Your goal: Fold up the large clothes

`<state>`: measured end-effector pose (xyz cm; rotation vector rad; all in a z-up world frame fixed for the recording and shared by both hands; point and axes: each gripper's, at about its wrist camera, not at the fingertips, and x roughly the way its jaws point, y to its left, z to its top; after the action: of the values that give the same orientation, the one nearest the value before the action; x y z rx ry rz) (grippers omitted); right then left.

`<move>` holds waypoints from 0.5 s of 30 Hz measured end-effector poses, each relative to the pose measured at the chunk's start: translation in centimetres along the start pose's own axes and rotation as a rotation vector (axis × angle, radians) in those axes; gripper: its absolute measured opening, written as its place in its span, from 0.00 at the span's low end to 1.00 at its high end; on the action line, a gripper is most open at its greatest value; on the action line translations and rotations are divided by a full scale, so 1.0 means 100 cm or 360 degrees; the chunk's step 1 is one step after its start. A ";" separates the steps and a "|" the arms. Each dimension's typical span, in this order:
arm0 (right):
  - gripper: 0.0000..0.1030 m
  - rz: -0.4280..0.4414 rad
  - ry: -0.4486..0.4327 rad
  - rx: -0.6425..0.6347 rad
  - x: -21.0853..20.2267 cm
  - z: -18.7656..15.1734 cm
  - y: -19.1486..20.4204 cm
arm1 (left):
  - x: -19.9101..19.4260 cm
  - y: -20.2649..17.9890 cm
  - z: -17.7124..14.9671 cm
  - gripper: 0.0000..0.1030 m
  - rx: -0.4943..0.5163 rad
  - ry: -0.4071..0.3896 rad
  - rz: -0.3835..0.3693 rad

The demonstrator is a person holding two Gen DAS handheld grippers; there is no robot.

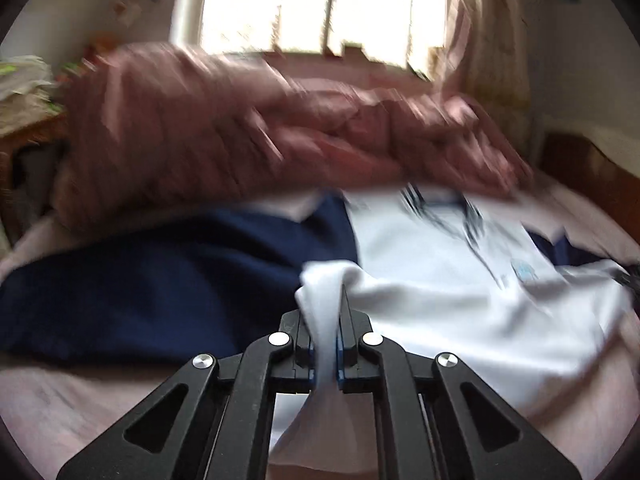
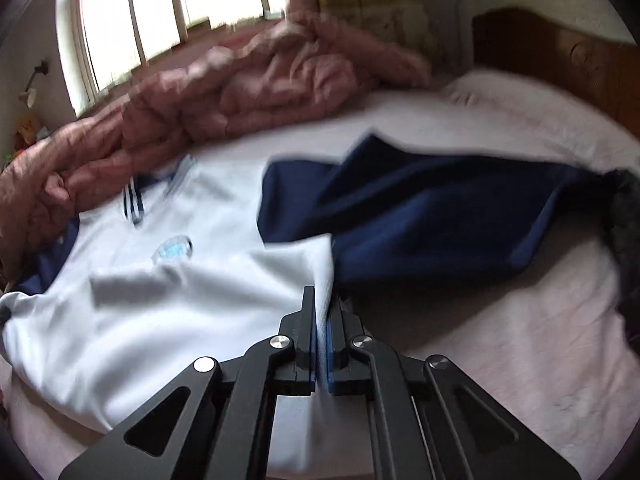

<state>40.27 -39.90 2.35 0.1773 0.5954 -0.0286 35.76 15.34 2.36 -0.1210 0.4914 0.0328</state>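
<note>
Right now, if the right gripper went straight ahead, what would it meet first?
The right gripper, shut on the shirt, would likely run into the navy sleeve just ahead, then the pink quilt; blur makes depth uncertain.

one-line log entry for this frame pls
left gripper: shut on white shirt hem | right gripper: shut on white shirt | navy sleeve: spread on bed | pink quilt: bunched behind

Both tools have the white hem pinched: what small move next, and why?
Probably lift both and carry the hem toward the collar. The left tool and right tool are shut on the shirt, which lies chest-up on the bed.
</note>
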 end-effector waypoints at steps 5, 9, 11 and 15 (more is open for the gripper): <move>0.03 -0.0080 -0.0039 0.0005 -0.005 0.001 0.005 | 0.032 -0.015 -0.011 0.10 0.0185 0.0116 0.0109; 0.06 -0.0169 0.0140 -0.0056 0.021 -0.015 0.004 | 0.020 -0.008 -0.015 0.61 0.0088 0.0079 0.0092; 0.17 -0.0129 0.0094 0.0015 0.007 -0.016 -0.002 | -0.006 -0.006 -0.013 0.82 0.0032 -0.0050 0.0078; 0.65 0.0027 -0.0065 0.0306 -0.025 -0.030 -0.030 | -0.029 -0.015 -0.016 0.82 -0.0005 -0.0082 0.0036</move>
<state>36.24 -42.34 0.84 0.3678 0.5500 -0.0731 32.52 13.68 2.54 -0.1173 0.4412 0.0588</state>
